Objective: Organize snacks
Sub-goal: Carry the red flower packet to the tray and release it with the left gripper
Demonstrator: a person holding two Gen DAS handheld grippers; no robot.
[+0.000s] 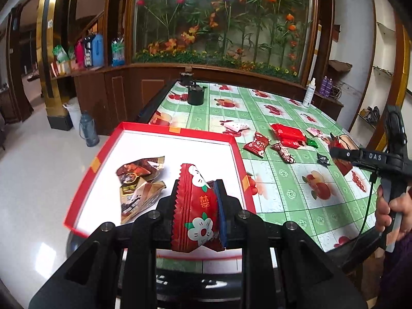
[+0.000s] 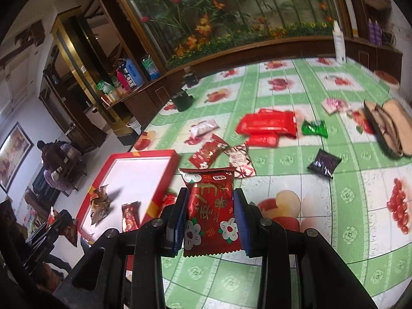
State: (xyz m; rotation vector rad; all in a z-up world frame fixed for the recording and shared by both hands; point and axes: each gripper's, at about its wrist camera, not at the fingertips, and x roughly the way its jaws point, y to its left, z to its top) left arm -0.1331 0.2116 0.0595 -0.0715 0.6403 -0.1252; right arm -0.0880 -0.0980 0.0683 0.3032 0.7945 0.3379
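Observation:
My left gripper [image 1: 197,195] is shut on a red flowered snack packet [image 1: 195,213], held over the near part of the red-rimmed box [image 1: 180,131] with the white floor. A brown and gold packet [image 1: 140,180] lies inside that box. My right gripper [image 2: 209,215] is shut on another red flowered packet [image 2: 211,211], above the green checked tablecloth [image 2: 283,159] just right of the red-rimmed box [image 2: 144,153]. The box holds two brown and red packets [image 2: 100,203]. In the left wrist view the right gripper [image 1: 342,153] shows at the far right, in a person's hand [image 1: 394,213].
Loose snacks lie across the table: red packets [image 1: 257,144], a large red pack [image 2: 267,126], a green one [image 2: 315,128], a dark one [image 2: 324,165], a pink one [image 2: 333,105]. A black pot [image 1: 195,95], a white spray bottle [image 2: 339,42] and a tan pouch [image 2: 388,128] stand farther back.

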